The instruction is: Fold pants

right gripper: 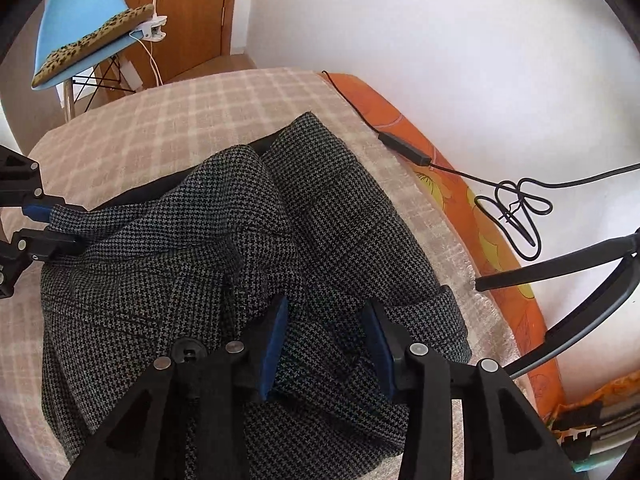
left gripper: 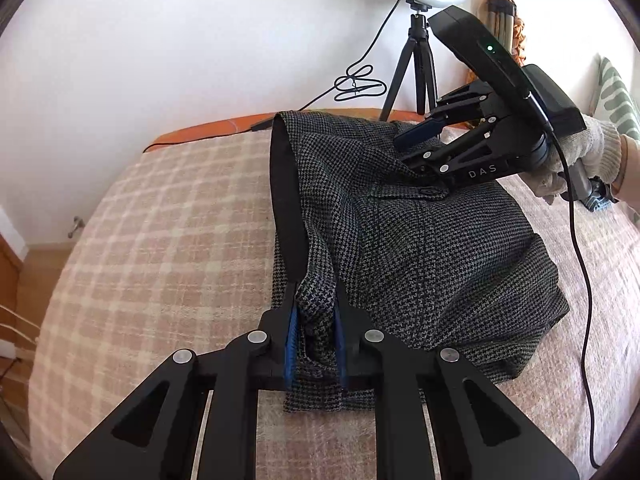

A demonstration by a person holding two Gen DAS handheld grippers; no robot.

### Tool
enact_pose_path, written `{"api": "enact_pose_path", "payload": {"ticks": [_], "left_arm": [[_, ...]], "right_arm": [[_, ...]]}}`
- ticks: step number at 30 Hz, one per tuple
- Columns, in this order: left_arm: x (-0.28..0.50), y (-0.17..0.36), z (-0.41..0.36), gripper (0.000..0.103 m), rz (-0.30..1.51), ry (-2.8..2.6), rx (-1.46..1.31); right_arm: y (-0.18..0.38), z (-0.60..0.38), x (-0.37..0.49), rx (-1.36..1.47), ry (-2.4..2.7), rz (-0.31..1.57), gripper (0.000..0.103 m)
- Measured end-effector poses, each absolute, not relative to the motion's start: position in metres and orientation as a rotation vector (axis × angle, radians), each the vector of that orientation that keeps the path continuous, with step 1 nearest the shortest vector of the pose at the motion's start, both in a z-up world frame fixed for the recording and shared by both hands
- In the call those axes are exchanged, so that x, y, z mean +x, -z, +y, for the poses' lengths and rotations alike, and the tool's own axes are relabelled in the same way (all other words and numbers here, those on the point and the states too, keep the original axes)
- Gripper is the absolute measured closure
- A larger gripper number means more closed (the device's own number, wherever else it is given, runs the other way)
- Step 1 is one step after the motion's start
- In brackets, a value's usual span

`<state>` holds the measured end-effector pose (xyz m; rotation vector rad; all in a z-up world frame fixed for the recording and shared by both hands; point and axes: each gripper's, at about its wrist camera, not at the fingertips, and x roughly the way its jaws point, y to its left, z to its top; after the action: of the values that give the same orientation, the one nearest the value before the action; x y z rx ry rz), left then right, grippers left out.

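Observation:
Dark grey houndstooth pants (left gripper: 420, 248) lie bunched on a pink plaid bed cover (left gripper: 160, 240). My left gripper (left gripper: 316, 300) is shut on a bunched fold of the pants at their near edge, by the black lining band (left gripper: 286, 200). My right gripper (left gripper: 412, 148) rests on the far part of the pants near a button flap (left gripper: 416, 194). In the right wrist view the pants (right gripper: 240, 240) fill the middle and my right gripper (right gripper: 326, 320) stands open with its blue pads pressed on the cloth. The left gripper (right gripper: 52, 224) holds the cloth at the left edge.
A ring light on a black tripod (left gripper: 416, 60) stands behind the bed with a coiled cable (left gripper: 360, 84). An orange sheet edge (right gripper: 460, 184) and a cable box (right gripper: 404, 148) lie along the wall. A blue chair (right gripper: 80, 28) stands beyond the bed's far corner.

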<state>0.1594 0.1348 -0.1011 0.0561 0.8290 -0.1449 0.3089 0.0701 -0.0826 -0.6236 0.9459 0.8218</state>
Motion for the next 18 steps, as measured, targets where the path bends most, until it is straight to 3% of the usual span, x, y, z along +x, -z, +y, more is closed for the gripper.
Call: {"api": "enact_pose_path", "payload": {"ticks": [1, 6, 10, 14, 18], "left_arm": [[0.160, 0.101, 0.135, 0.089, 0.829, 0.145, 0.053], [0.160, 0.102, 0.139, 0.089, 0.828, 0.147, 0.044], [0.156, 0.101, 0.134, 0.089, 0.821, 0.154, 0.084], [0.158, 0.101, 0.133, 0.089, 0.818, 0.146, 0.087], [0.159, 0.099, 0.131, 0.089, 0.813, 0.141, 0.087]], "right_arm": [[0.083, 0.069, 0.311, -0.583, -0.848, 0.969, 0.089], [0.075, 0.069, 0.295, -0.615, -0.850, 0.931, 0.100], [0.044, 0.053, 0.312, -0.491, -0.766, 0.851, 0.101], [0.045, 0.060, 0.321, -0.482, -0.788, 0.887, 0.097], [0.050, 0.068, 0.323, -0.455, -0.800, 0.923, 0.077]]}}
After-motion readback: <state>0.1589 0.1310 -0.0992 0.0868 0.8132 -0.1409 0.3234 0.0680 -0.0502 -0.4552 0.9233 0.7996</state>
